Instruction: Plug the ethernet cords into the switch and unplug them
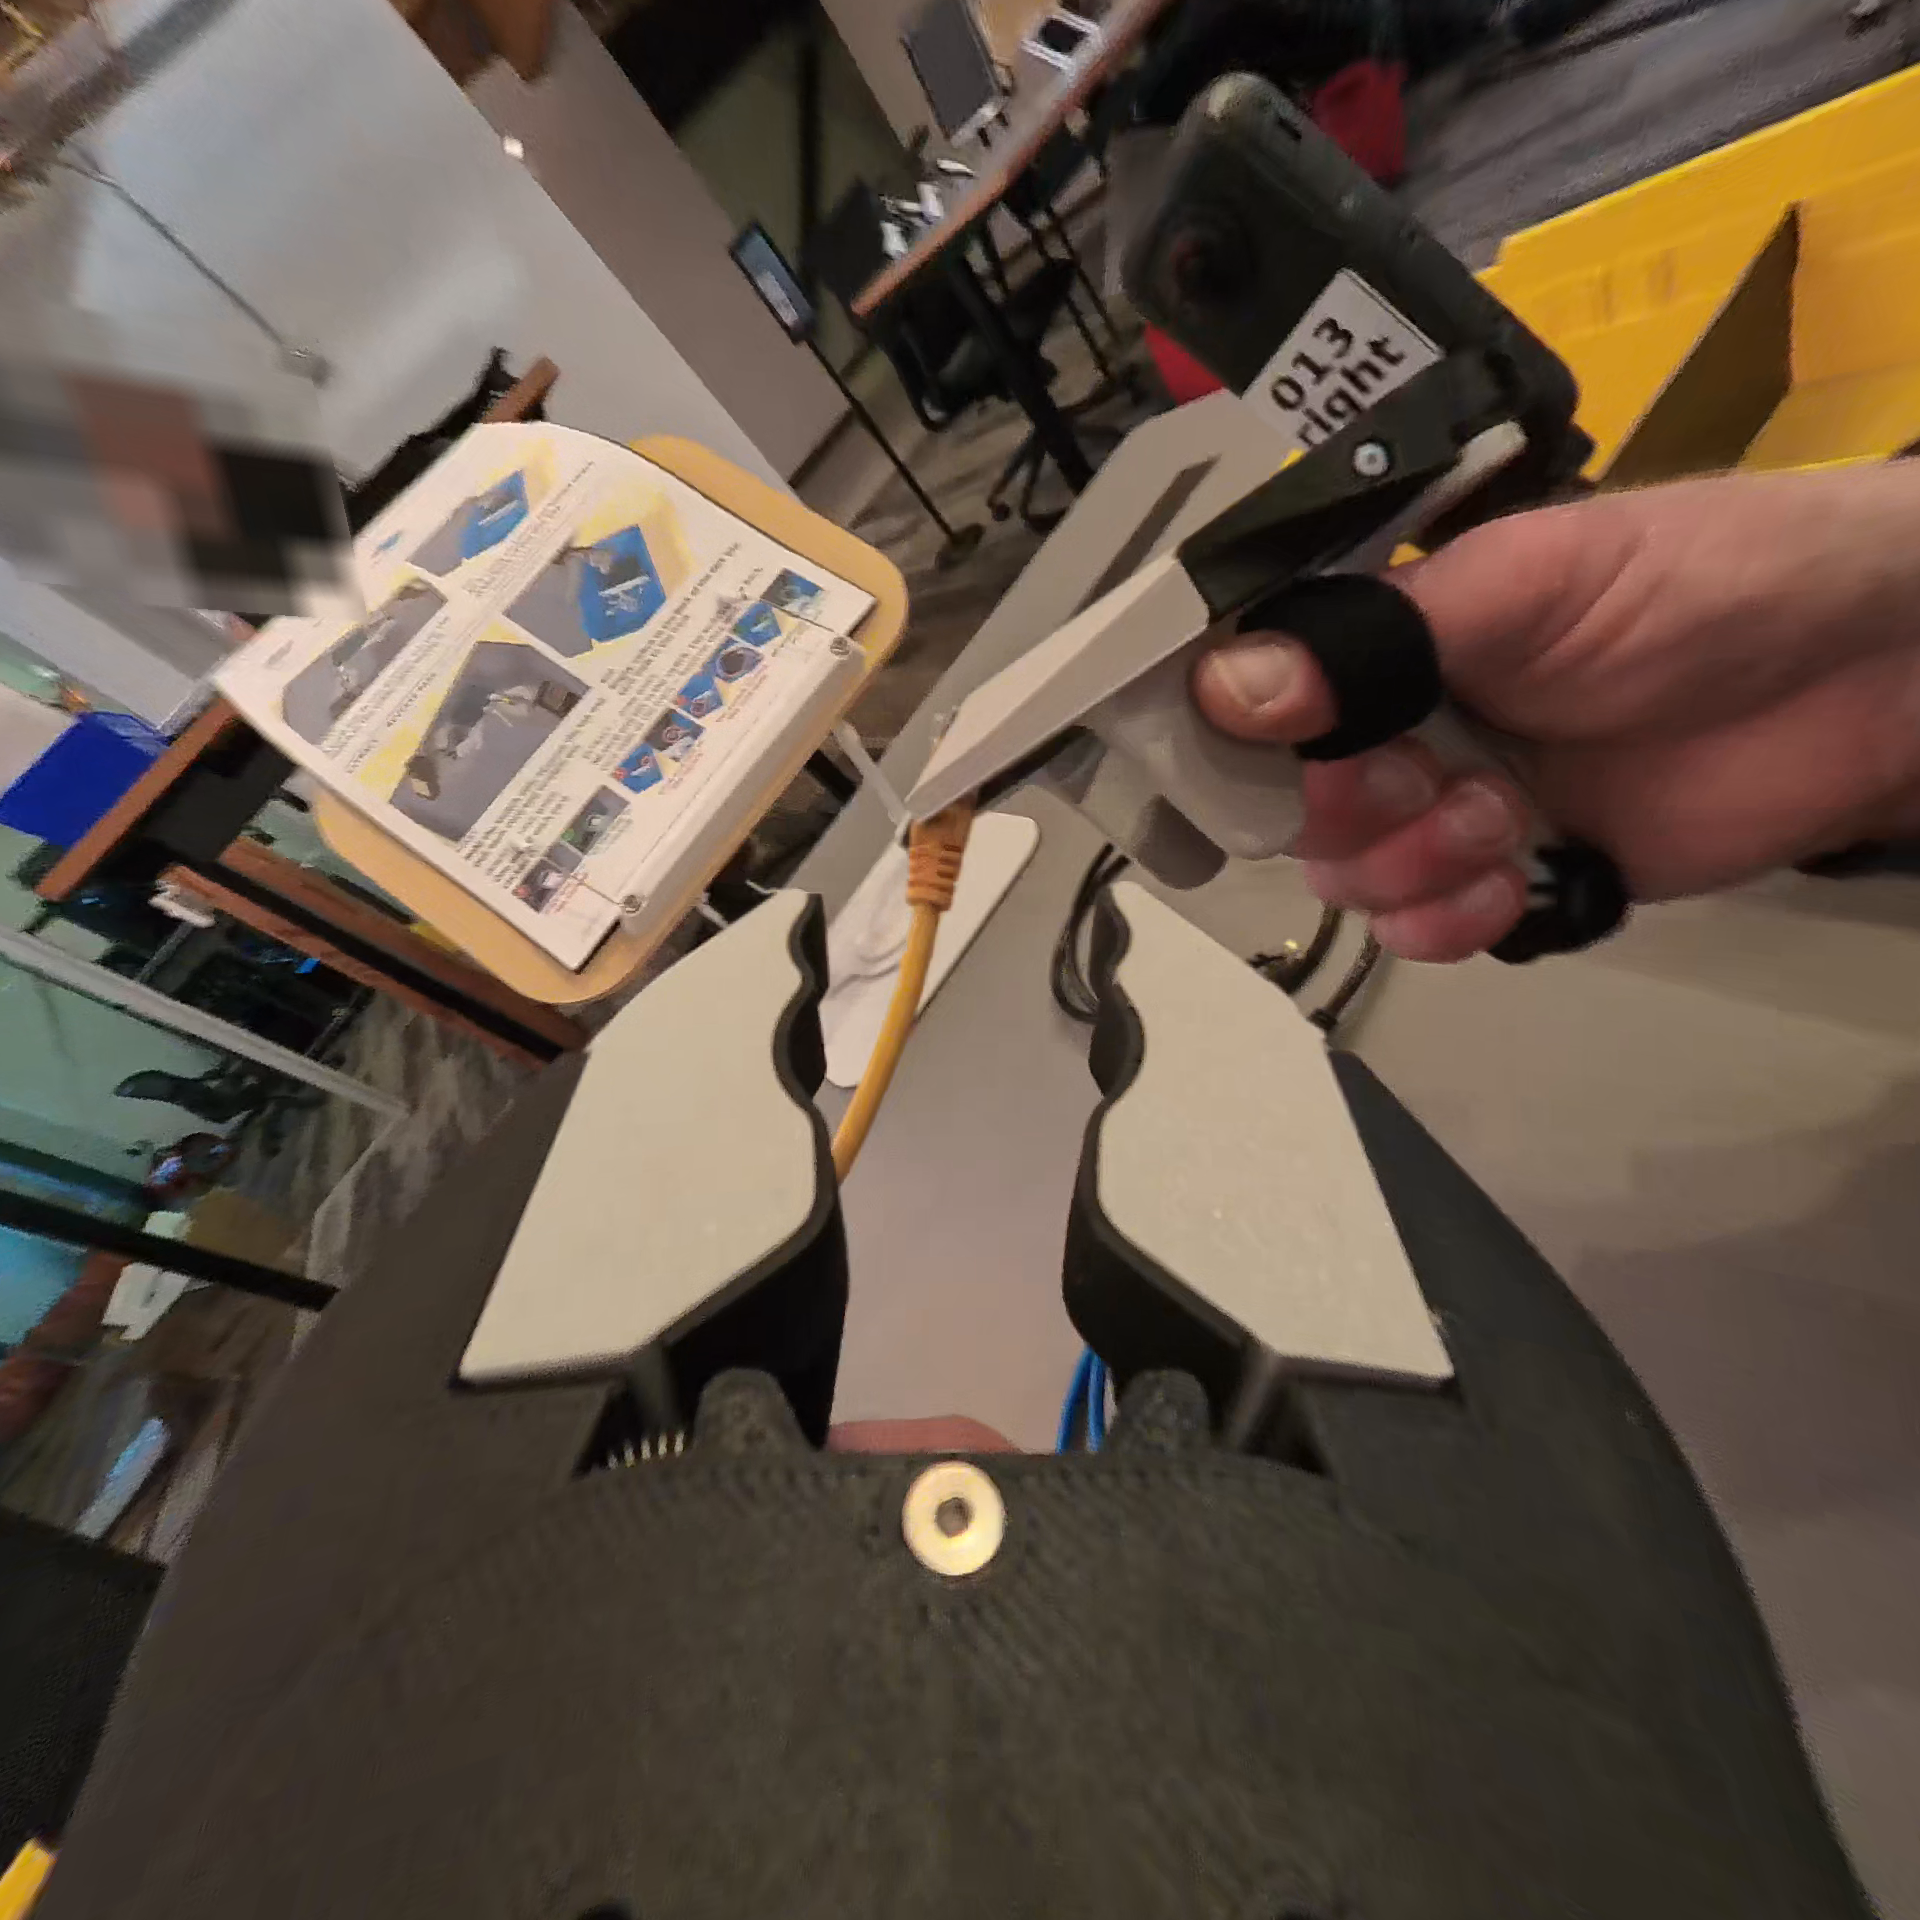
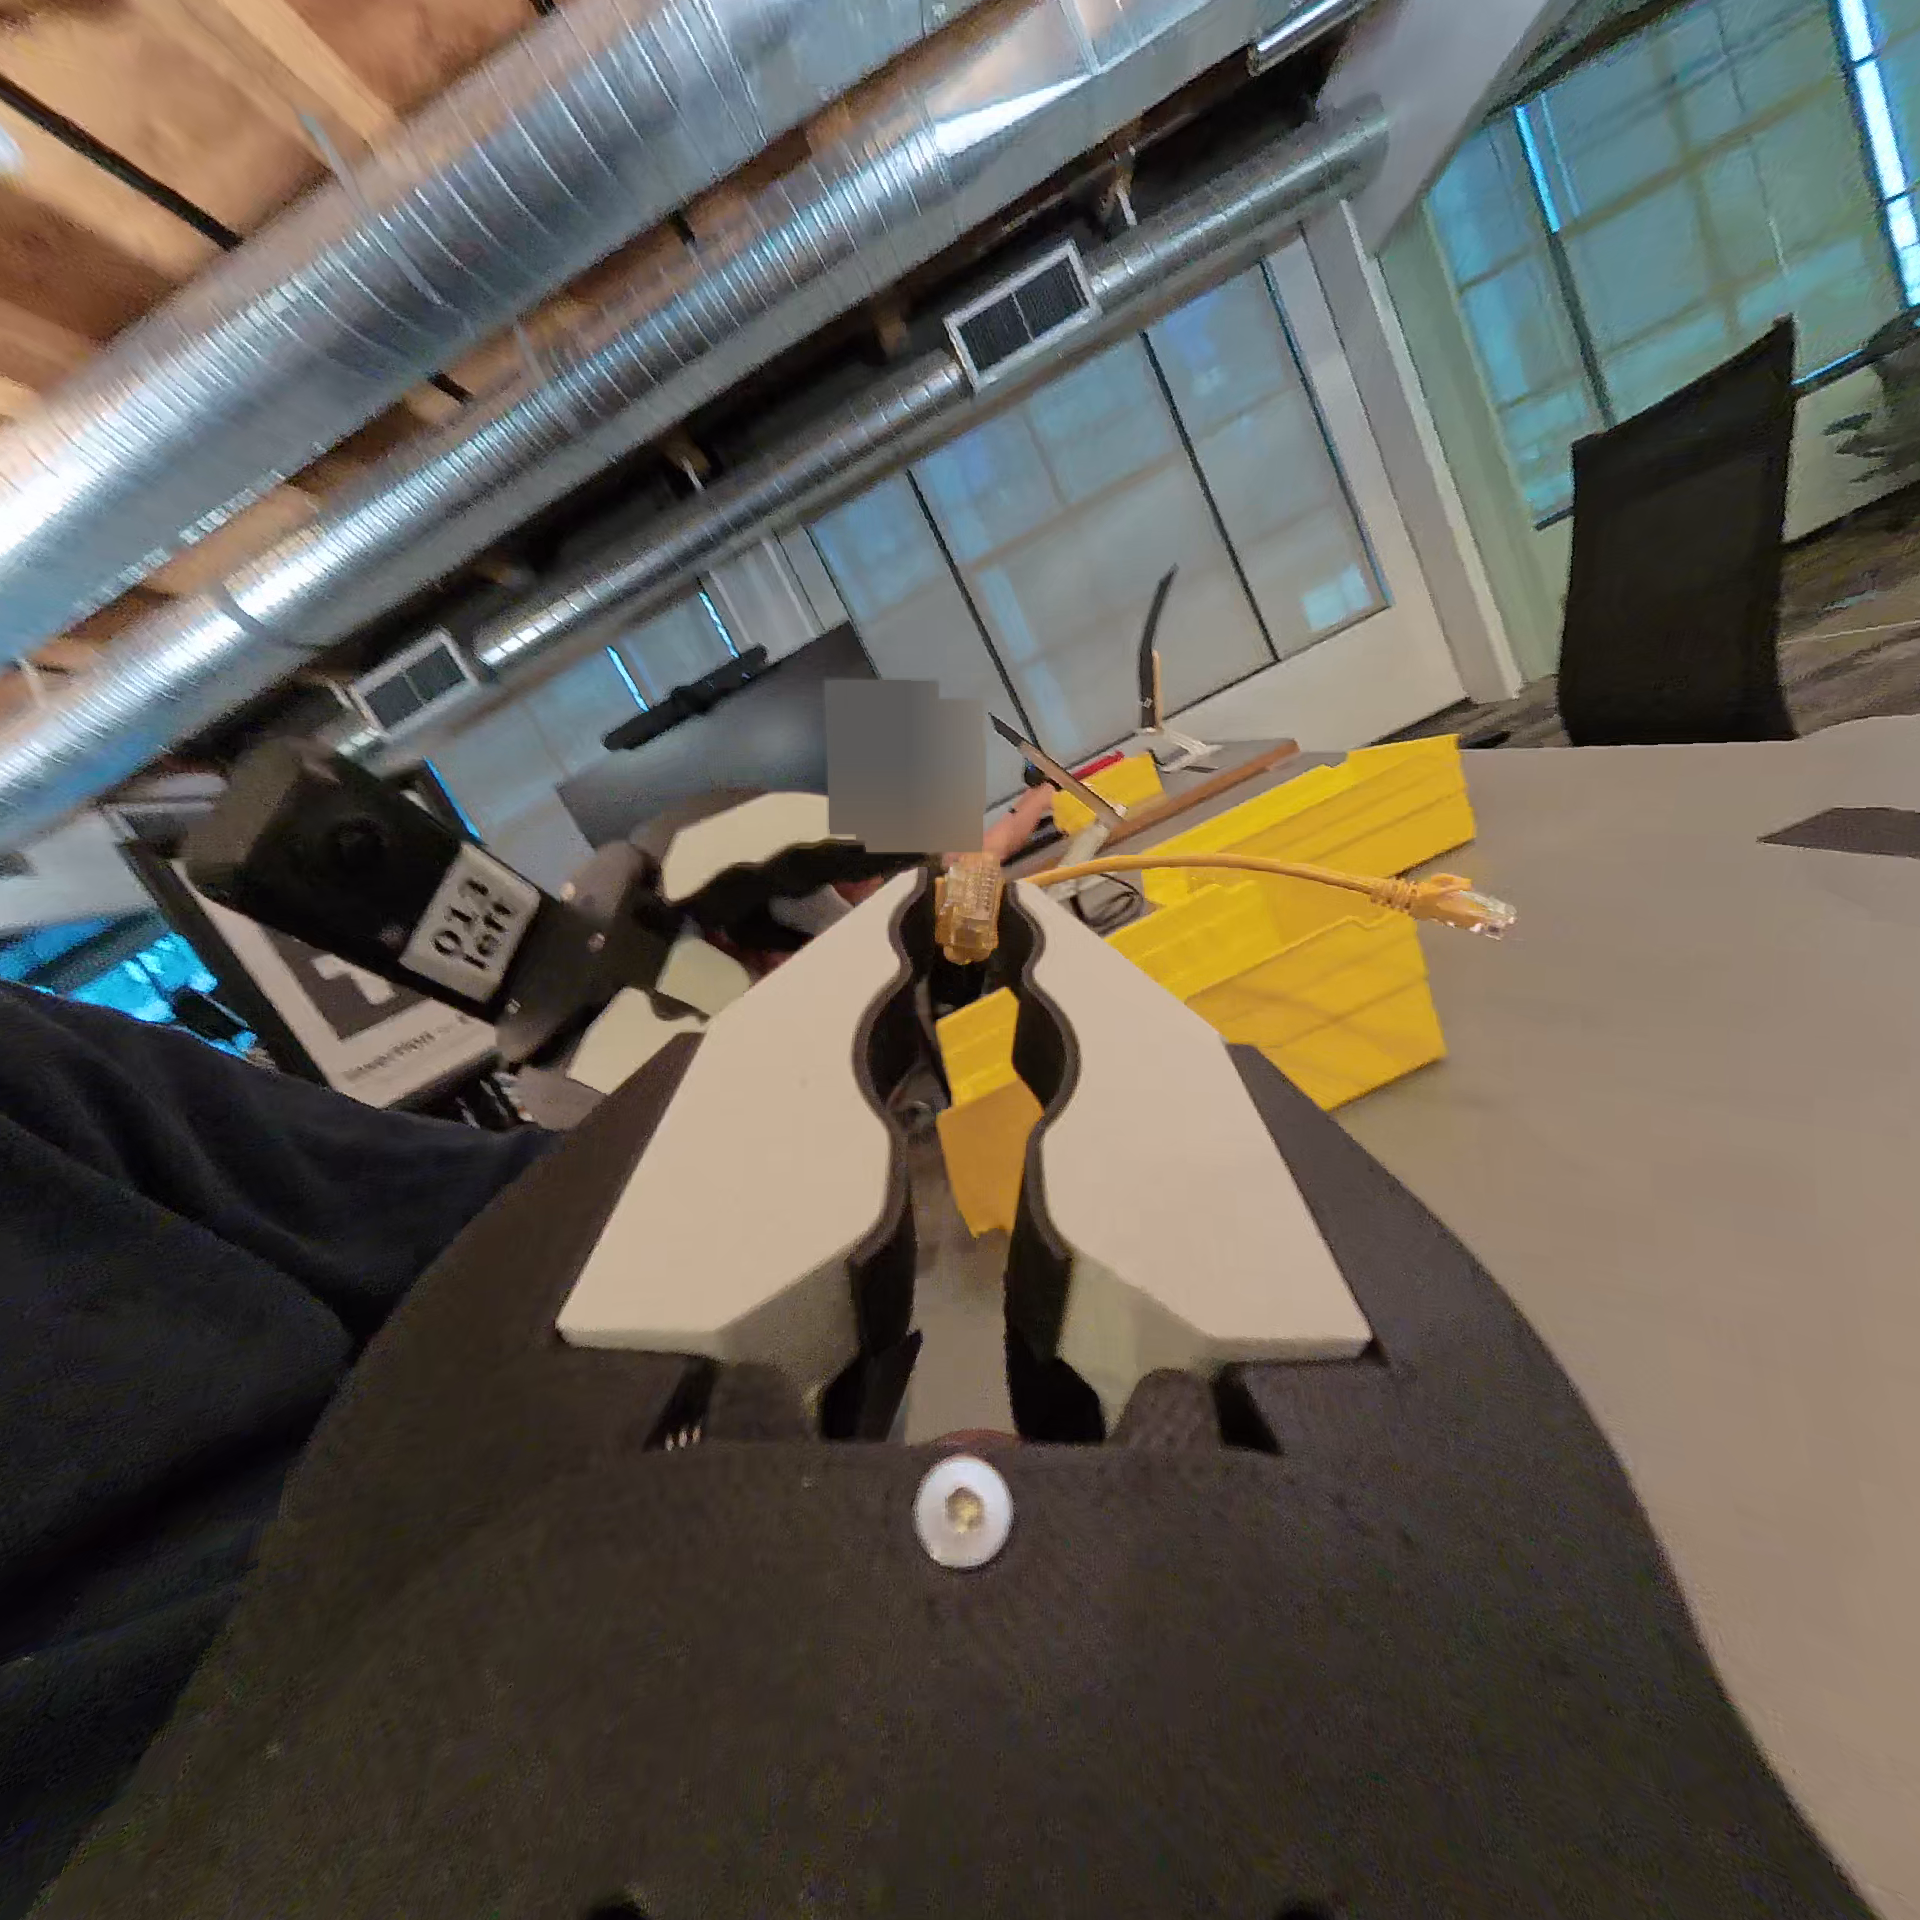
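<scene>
My right gripper (image 2: 966, 883) is shut on the clear plug of a yellow ethernet cord (image 2: 964, 920) and holds it in the air. The cord's other plug (image 2: 1449, 902) hangs free to the right, above the grey table (image 2: 1662, 1143). In the left wrist view a hand holds the right gripper (image 1: 920, 812), which pinches the yellow cord (image 1: 914, 966) by its plug. My left gripper (image 1: 961, 930) is open just below it, and the cord runs down through the gap near its left finger (image 1: 675, 1143). No switch shows clearly.
Yellow bins (image 2: 1309, 987) stand on the table beyond the right gripper. A picture sheet on a wooden board (image 1: 582, 707) stands at left. A white pad (image 1: 977, 894), black cords (image 1: 1081, 977) and a blue cord (image 1: 1086, 1403) lie on the table. My left and right fingertips are right by each other.
</scene>
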`<state>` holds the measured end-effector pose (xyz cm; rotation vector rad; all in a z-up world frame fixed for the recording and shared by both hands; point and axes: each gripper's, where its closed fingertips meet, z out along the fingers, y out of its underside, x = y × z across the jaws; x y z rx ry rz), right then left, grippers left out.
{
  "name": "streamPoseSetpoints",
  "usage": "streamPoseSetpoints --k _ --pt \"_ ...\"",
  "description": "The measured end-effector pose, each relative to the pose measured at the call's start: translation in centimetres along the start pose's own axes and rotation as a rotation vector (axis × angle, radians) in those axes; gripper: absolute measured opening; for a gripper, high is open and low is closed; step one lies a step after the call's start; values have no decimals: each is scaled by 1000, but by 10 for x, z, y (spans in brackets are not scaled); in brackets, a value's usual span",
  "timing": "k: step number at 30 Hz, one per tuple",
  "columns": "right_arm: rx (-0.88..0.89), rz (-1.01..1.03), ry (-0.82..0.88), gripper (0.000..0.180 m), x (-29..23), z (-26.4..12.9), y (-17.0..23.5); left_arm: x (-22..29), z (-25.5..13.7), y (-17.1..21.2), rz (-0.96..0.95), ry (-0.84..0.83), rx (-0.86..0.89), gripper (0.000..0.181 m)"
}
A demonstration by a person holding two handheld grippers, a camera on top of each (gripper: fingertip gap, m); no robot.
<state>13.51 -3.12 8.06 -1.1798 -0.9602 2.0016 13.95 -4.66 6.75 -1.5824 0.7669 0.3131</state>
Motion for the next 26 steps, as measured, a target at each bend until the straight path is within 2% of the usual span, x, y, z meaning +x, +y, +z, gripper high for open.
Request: streamPoseSetpoints --k 3,8,12,15,20,23,26 --pt "7 61 -70 10 -6 -1 6 3 5 2 10 -8 32 41" --pt "33 149 -170 10 -12 -6 10 12 3 -1 -48 158 120 25" --pt "19 177 -213 10 -16 -4 17 16 -1 2 -47 206 195 22" --pt "8 206 -217 10 -14 -5 22 11 -2 7 1 178 218 24" --pt "-26 217 -182 10 -5 -9 32 0 -14 0 102 183 216 43" --pt "-35 204 -180 9 -5 -9 33 -8 -24 -10 193 181 201 49" --pt "-27 215 -199 10 -8 -8 30 -5 -31 -13 222 277 148 54"
